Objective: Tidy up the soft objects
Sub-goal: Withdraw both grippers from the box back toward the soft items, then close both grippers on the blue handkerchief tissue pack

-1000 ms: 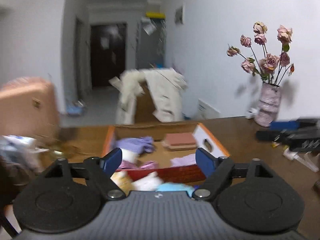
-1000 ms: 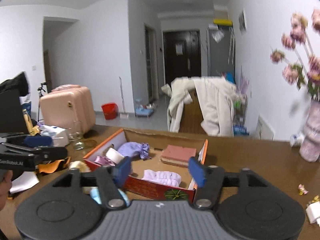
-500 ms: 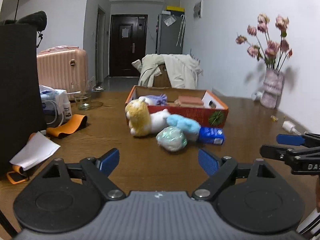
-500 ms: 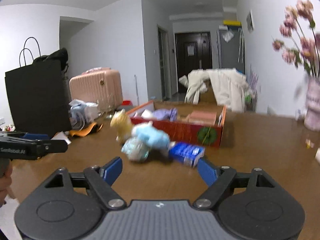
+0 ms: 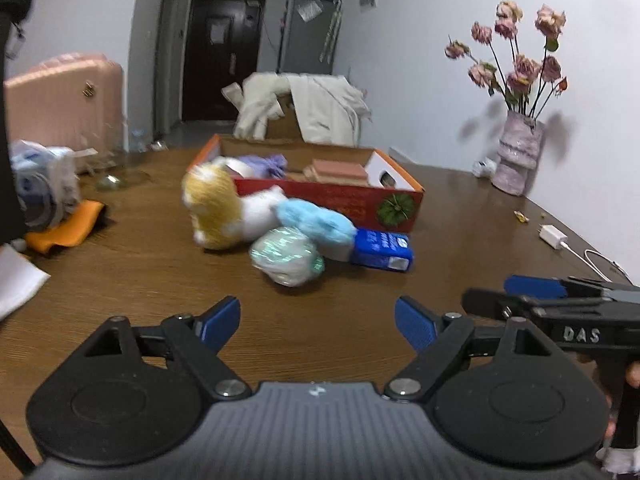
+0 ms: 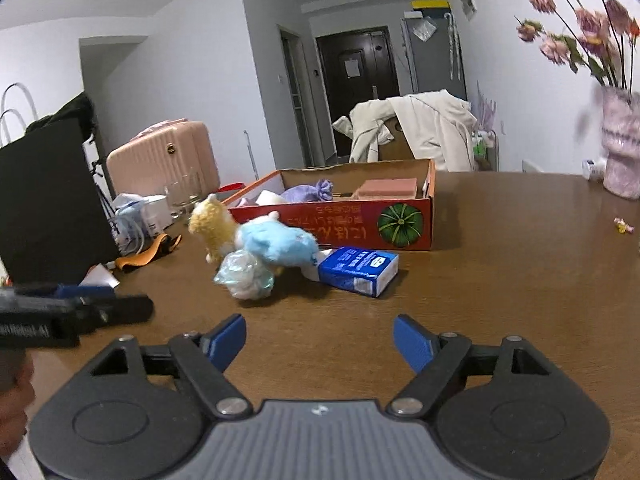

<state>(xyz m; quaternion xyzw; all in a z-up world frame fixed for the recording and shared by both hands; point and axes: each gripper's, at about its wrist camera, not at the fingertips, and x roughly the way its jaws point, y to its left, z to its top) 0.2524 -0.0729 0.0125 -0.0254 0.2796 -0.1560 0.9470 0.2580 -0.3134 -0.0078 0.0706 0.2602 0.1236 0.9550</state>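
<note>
Both tongs (image 5: 317,322) (image 6: 319,344) agape, low above table (image 5: 360,312).

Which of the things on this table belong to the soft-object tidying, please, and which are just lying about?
Job: yellow plush, blue plush, mesh puff, red box, left gripper, right gripper.

Lying about: blue carton, vase, charger, orange strap, suitcase.

walls: white | hallway end: dark door (image 6: 354,84) | table (image 6: 500,264): brown wood | chair (image 5: 304,110): draped with pale coat | floor: pink suitcase (image 6: 164,160)
</note>
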